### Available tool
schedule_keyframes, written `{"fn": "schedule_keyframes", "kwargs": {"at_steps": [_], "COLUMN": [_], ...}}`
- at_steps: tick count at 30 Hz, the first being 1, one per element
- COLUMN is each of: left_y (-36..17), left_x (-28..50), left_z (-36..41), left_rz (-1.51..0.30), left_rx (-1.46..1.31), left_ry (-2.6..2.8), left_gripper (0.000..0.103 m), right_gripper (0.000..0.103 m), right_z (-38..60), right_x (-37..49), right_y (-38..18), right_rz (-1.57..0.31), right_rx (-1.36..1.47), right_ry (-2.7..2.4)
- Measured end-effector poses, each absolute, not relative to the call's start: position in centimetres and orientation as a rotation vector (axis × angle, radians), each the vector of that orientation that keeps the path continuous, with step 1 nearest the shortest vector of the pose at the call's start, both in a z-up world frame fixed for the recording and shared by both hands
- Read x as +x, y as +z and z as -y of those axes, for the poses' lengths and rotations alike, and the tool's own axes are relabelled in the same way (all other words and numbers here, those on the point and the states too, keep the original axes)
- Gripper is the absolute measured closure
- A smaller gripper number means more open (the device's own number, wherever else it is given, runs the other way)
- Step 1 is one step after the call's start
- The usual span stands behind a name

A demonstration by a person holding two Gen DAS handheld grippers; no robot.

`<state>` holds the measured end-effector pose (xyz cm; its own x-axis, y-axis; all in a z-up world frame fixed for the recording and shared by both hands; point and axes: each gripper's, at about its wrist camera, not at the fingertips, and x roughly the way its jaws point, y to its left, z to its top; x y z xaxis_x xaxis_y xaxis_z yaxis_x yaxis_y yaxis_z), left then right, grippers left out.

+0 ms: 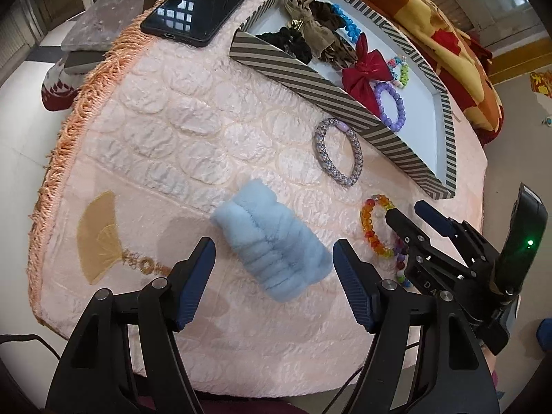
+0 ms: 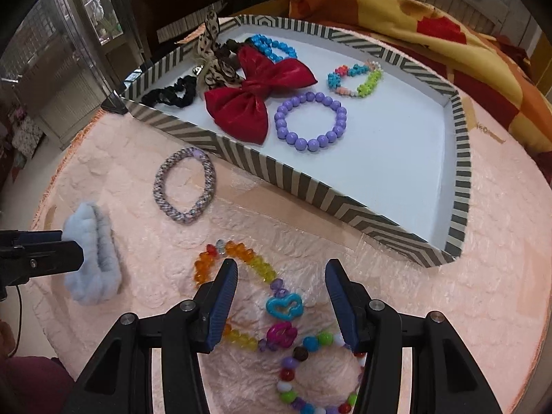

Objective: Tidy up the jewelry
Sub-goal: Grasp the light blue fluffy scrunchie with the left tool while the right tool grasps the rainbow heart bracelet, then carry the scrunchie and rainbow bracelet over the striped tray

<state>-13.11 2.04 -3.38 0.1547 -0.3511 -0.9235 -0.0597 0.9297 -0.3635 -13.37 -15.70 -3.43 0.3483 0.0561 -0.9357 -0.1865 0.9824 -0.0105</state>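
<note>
A striped tray (image 2: 310,186) (image 1: 310,72) holds a red bow (image 2: 255,89), a purple bead bracelet (image 2: 339,117), a blue bead bracelet, a multicoloured bracelet (image 2: 369,82) and scrunchies. On the pink cloth lie a braided bracelet (image 2: 162,186) (image 1: 319,141), a fluffy blue scrunchie (image 1: 272,241) (image 2: 93,258), an orange-rainbow bead bracelet (image 2: 241,258) (image 1: 367,224) and a round-bead bracelet (image 2: 293,372). My left gripper (image 1: 274,276) is open over the blue scrunchie. My right gripper (image 2: 281,296) is open over the rainbow bracelet's charms and also shows in the left wrist view (image 1: 410,214).
A black phone (image 1: 200,7) lies at the cloth's far left, beside the tray. An orange and yellow blanket (image 2: 431,27) is bunched behind the tray. The cloth's fringed edge (image 1: 51,172) runs along the left.
</note>
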Motion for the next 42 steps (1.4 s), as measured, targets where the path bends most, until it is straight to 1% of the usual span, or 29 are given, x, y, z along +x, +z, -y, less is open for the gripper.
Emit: {"fn": "schedule_keyframes", "kwargs": {"at_steps": [2, 3, 5, 6, 7, 9, 10, 11, 12, 13, 15, 16, 18, 21, 35, 42], "left_y": [-3.6, -3.8, -4.2, -4.4, -4.7, -5.0, -5.1, -5.1, -5.0, -4.9, -4.6, -4.3, -3.9, -3.0, 3.0, 4.7], "left_x": [-12.8, -12.7, -12.6, -12.5, -12.5, -12.4, -12.5, -12.5, -12.5, -12.5, -12.6, -12.8, -12.8, -13.0, -11.9, -10.9], "left_z": [-1.9, -1.9, -1.9, -1.9, -1.8, -1.7, -1.7, -1.6, -1.4, -1.2, -0.7, -0.6, -0.4, -0.3, 1.4, 2.5], "left_rz": [-1.412, -1.413, -1.423, -1.431, -1.44, -1.449, -1.448, -1.444, -1.441, -1.434, -1.412, -1.398, -1.383, -1.349, -1.184, -1.128], "left_rx": [-0.346, -0.345, -0.343, -0.339, -0.331, -0.319, -0.32, -0.315, -0.303, -0.276, -0.235, -0.213, -0.189, -0.156, -0.068, -0.017], "left_ry": [-0.209, -0.203, -0.195, -0.193, -0.19, -0.193, -0.199, -0.209, -0.216, -0.225, -0.239, -0.248, -0.26, -0.275, -0.339, -0.355], "left_gripper": [0.032, 0.032, 0.032, 0.032, 0.032, 0.033, 0.035, 0.042, 0.052, 0.055, 0.067, 0.068, 0.075, 0.079, 0.08, 0.08], "right_gripper": [0.054, 0.061, 0.064, 0.069, 0.072, 0.082, 0.086, 0.092, 0.094, 0.094, 0.094, 0.094, 0.094, 0.094, 0.094, 0.094], "right_z": [15.8, 15.8, 15.9, 15.7, 15.6, 15.2, 14.9, 14.7, 14.5, 14.5, 14.7, 14.7, 14.9, 15.2, 17.8, 18.7], "right_x": [-13.2, -13.2, -13.2, -13.3, -13.4, -13.6, -13.6, -13.7, -13.7, -13.8, -14.2, -14.2, -14.6, -15.2, -16.0, -15.4], "right_y": [-3.9, -4.1, -4.4, -4.4, -4.4, -4.3, -4.3, -4.3, -4.2, -4.1, -3.3, -2.9, -2.0, -0.2, 6.6, 7.8], "right_rz": [-1.21, -1.208, -1.19, -1.181, -1.173, -1.16, -1.157, -1.157, -1.152, -1.145, -1.117, -1.111, -1.091, -1.063, -0.925, -0.909], "right_rx": [-0.128, -0.128, -0.12, -0.115, -0.111, -0.129, -0.138, -0.137, -0.136, -0.132, -0.101, -0.088, -0.062, -0.027, 0.025, 0.028], "right_ry": [0.158, 0.157, 0.15, 0.148, 0.151, 0.157, 0.161, 0.166, 0.165, 0.162, 0.158, 0.159, 0.161, 0.162, 0.105, 0.071]}}
